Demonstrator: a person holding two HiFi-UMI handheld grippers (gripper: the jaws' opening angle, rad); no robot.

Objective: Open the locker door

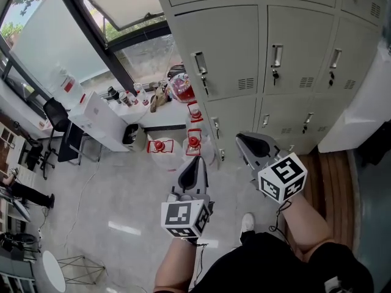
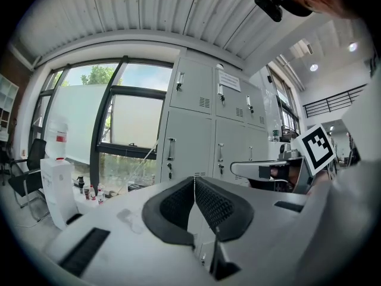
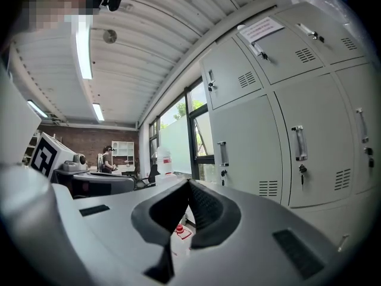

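A bank of grey metal lockers (image 1: 244, 47) fills the top of the head view, its doors closed, each with an upright chrome handle such as the one (image 1: 200, 66) on the left door and one (image 1: 277, 57) on the middle door. My left gripper (image 1: 196, 162) is held level short of the lockers, shut and empty. My right gripper (image 1: 242, 138) is beside it, also shut with nothing between its pads. In the left gripper view the jaws (image 2: 194, 181) point at a lower-left door handle (image 2: 171, 149). The right gripper view has its jaws (image 3: 188, 185) below two handles (image 3: 223, 154) (image 3: 299, 143).
Large water jugs with red caps (image 1: 193, 144) stand on the floor left of the lockers. A white box-like unit (image 1: 101, 121), a black chair (image 1: 56, 112) and a window wall lie further left. A white counter (image 1: 360, 115) juts in at right. A person (image 1: 24, 191) is at far left.
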